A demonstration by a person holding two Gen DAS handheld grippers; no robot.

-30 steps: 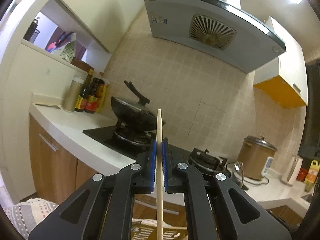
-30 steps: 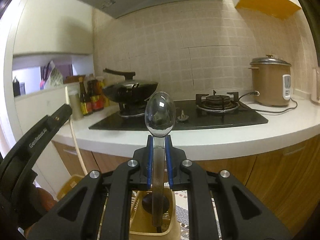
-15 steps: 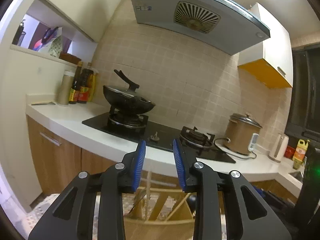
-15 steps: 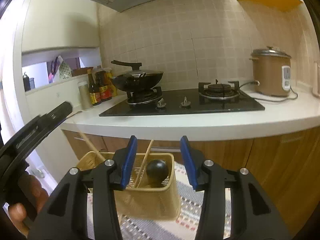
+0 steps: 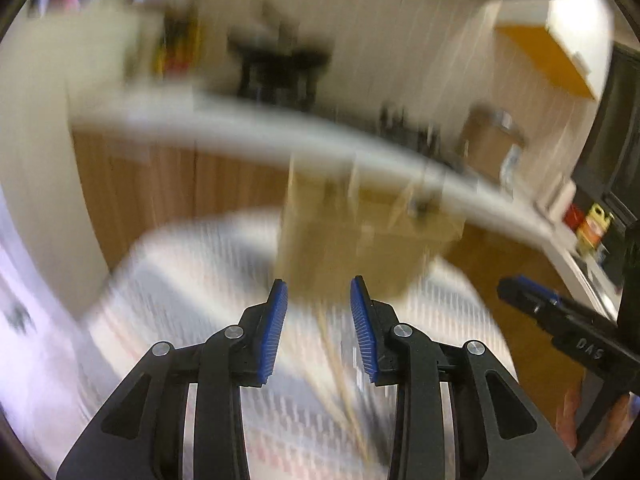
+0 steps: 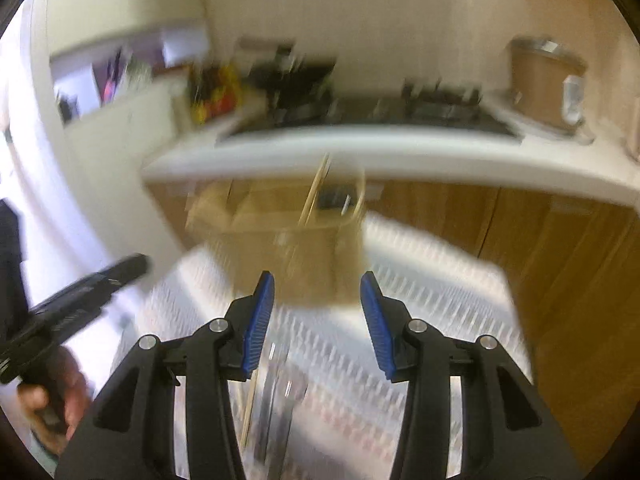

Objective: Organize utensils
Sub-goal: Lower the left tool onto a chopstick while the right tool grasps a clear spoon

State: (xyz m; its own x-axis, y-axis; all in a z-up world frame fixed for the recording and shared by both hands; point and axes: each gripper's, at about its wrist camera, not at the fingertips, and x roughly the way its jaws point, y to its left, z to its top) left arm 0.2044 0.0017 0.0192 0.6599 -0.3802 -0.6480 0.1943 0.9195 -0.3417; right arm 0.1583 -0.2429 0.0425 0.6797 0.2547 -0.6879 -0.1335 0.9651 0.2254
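Both views are motion-blurred. A tan utensil holder stands on a patterned mat; it also shows in the right wrist view, with chopsticks leaning out and a dark utensil head inside. My left gripper is open and empty, tilted down at the mat before the holder, with loose chopsticks lying below it. My right gripper is open and empty, with a metal utensil and a chopstick on the mat below it.
A white counter with wooden cabinets runs behind the holder. A stove, wok, bottles and a rice cooker stand on it. The other gripper shows at the right of the left view and at the left of the right view.
Both grippers let go of the chopstick and the spoon over the holder, opened, and have swung quickly downward toward the mat, where loose utensils now show.
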